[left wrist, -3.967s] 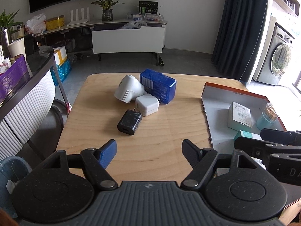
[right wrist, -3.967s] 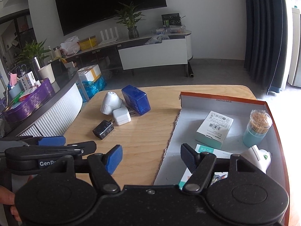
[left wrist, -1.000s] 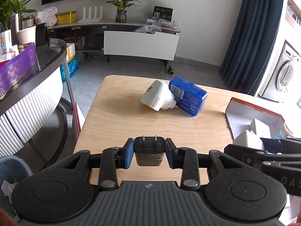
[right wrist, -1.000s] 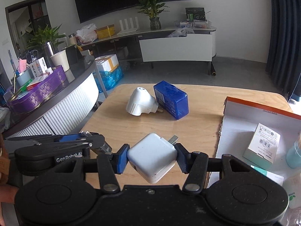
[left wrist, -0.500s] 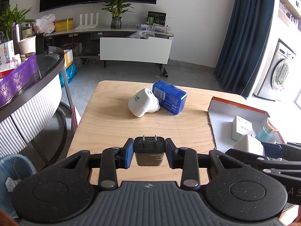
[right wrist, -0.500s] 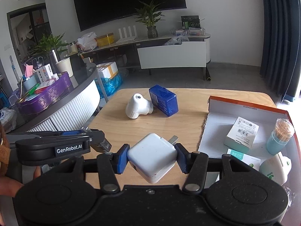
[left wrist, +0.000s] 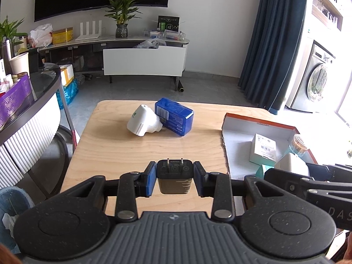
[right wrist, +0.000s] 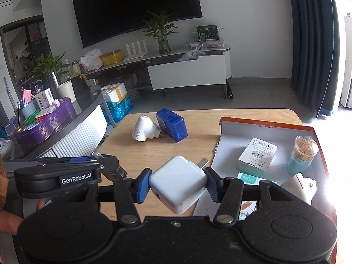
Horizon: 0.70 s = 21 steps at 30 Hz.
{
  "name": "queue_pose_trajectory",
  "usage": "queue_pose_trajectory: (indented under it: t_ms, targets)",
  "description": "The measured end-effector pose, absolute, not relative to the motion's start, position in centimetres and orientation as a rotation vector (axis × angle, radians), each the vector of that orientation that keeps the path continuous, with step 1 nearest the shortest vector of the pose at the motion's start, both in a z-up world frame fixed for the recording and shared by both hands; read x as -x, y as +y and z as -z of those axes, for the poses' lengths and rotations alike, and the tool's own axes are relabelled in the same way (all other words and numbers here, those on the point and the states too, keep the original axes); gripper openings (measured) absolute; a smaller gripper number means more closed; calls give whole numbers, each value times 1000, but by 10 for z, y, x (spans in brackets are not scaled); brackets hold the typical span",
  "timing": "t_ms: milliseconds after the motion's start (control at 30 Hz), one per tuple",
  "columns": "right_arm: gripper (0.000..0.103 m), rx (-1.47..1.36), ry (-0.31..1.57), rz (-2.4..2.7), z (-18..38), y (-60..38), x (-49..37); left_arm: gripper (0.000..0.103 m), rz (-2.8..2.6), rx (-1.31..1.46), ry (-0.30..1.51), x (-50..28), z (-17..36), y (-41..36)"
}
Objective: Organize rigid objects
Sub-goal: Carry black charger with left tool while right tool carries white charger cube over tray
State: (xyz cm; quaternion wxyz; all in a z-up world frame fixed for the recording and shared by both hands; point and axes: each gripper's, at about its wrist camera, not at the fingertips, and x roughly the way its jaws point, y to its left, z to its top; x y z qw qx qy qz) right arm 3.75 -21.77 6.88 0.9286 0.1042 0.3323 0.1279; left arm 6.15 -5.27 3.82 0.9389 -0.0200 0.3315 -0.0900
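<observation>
I am pinching the black charger point(left wrist: 175, 176) in my left tongs point(left wrist: 175, 179) and the white adapter point(right wrist: 178, 183) in my right tongs point(right wrist: 177, 186), lifting both clear to carry toward the box point(right wrist: 228, 145) at right.

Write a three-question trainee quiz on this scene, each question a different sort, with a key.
1. True or false: the left gripper holds a white charger.
2. Which lies in the shoe-box lid? A) blue box B) toothpick jar C) black charger
3. Fill in: the blue box on the table touches a white ____.

Key: 1 false, it grips the black charger; the right gripper grips the white charger. 2 B, the toothpick jar. 3 plug adapter.
</observation>
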Motion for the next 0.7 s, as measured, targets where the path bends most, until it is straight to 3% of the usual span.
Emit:
queue_pose_trajectory:
  t_ms: [700]
  targets:
    - [64, -264, 648, -179, -72, -260, -28, 36, 263, -2, 666, -60, -44, -91]
